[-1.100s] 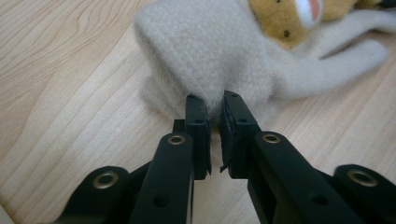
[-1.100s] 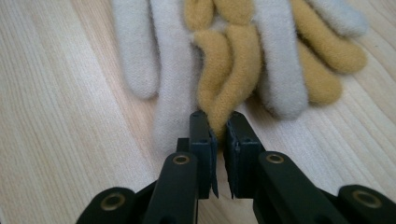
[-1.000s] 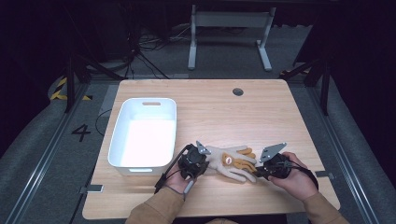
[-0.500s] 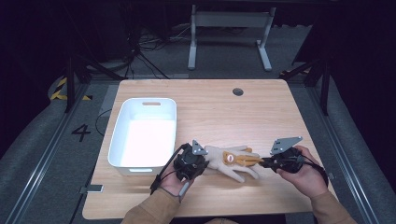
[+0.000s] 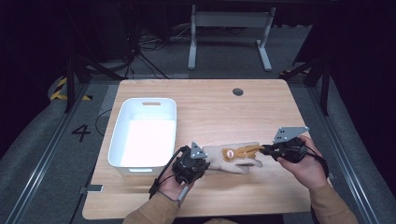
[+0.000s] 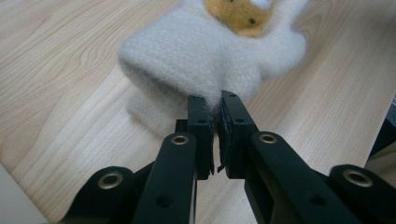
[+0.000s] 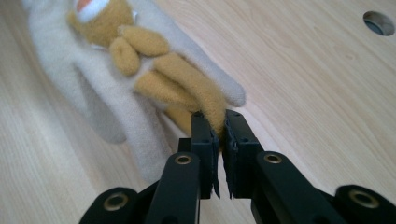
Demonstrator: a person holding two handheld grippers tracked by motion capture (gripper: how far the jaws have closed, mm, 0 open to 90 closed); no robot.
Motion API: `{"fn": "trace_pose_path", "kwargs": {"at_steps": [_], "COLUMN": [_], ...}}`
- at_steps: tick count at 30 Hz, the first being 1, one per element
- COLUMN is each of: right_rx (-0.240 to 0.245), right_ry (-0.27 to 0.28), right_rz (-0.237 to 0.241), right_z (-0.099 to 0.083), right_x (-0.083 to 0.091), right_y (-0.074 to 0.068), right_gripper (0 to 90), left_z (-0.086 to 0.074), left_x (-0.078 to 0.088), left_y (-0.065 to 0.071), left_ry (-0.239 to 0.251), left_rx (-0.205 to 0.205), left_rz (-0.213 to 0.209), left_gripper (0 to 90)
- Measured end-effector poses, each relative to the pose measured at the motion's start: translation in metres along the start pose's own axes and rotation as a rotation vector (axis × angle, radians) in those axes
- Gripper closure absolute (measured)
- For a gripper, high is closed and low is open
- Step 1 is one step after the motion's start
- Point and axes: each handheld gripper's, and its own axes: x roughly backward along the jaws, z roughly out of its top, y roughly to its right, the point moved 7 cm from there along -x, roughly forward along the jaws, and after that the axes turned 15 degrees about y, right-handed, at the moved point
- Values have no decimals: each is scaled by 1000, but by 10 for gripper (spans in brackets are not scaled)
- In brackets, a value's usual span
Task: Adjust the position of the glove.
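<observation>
A cream fleece glove [image 5: 236, 161] with a tan patch lies on the wooden table [image 5: 210, 112] near its front edge. My left gripper [image 5: 205, 161] is at the glove's left end, its jaws pinching the fuzzy cuff [image 6: 196, 51]; the left gripper [image 6: 217, 105] is shut on it. My right gripper [image 5: 264, 150] is at the glove's right end. In the right gripper view that gripper [image 7: 217, 122] is shut on a tan finger [image 7: 187, 88] of the glove [image 7: 84, 70], lifting that end slightly.
A white plastic tub [image 5: 149, 101] stands on the table's left half, just left of my left hand. A round cable hole [image 5: 237, 91] sits near the far edge. Bare wood stretches behind and to the right of the glove.
My right gripper has risen and drawn to the right, pulling the glove's tan finger out straight. The left gripper has lifted a little while holding the cuff.
</observation>
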Motion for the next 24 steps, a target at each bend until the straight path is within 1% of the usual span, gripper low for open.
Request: {"fn": "trace_pose_path", "kwargs": {"at_steps": [2,4,7,11,16,19,24], "right_rx": [-1,-2,-11,-24,-33,-39,-47], "right_ry": [8,0,-8,-21,-35,-49,-56], "right_rz": [-9,-18,-25,-34,-29,-26,-22], "right_z": [2,2,-1,-6,-14,-18,-22], "right_x": [-2,-5,-9,-13,-20,-24,-30], "right_y": [2,4,7,11,13,13,13], "right_gripper": [835,835,835,835,834,834,832], "left_z": [-1,-3,-5,-9,-17,-20,-26], "left_x": [-2,-5,-11,-20,-27,-31,-36], "left_y": [-1,-1,-2,-2,-4,-6,-8], "left_ry": [-5,-14,-25,-52,-94,-109,-139], "left_rx": [2,2,2,11,21,19,20], "left_rz": [1,-1,-5,-9,-29,-23,-27], "left_gripper": [847,847,847,846,845,845,845]}}
